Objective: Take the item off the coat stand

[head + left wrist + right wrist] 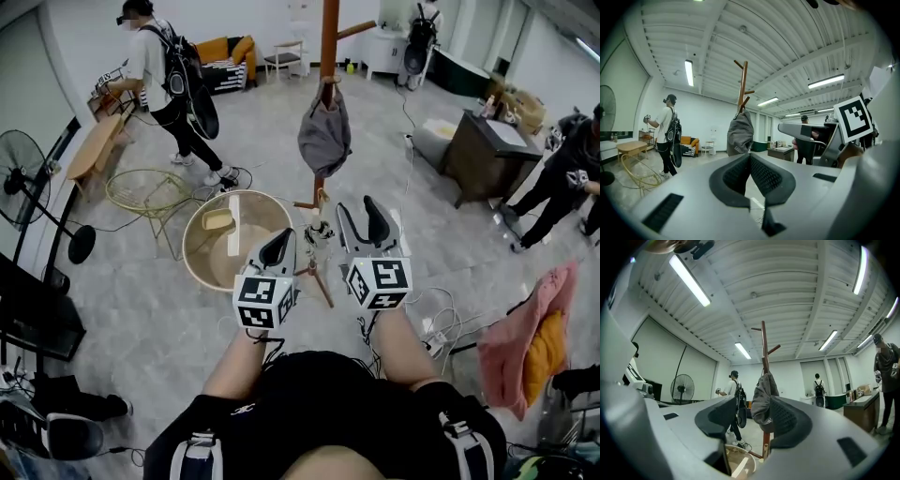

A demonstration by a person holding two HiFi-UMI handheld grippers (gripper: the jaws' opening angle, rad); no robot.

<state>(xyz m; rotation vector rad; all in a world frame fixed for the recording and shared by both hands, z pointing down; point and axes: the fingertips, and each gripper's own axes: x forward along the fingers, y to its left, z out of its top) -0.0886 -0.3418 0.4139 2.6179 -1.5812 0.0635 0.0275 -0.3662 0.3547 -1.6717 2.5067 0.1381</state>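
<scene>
A grey bag [324,131] hangs from a peg of the wooden coat stand [328,37], out in front of me and beyond both grippers. My left gripper [277,248] is held low, below and left of the bag, its jaws together with nothing between them. My right gripper [362,223] sits beside it, below and right of the bag, jaws apart and empty. In the left gripper view the bag [740,133] hangs on the stand [743,84] well past the closed gripper [750,159]. In the right gripper view the bag [761,401] shows between the spread jaws of the gripper [752,416], still at a distance.
A round tub-like table [202,246] stands left of the stand's base, with a yellow wire chair [150,192] and a floor fan [23,187] farther left. A person with a backpack [164,75] stands far left. A dark cabinet [483,155] and a pink cloth [525,337] are to the right.
</scene>
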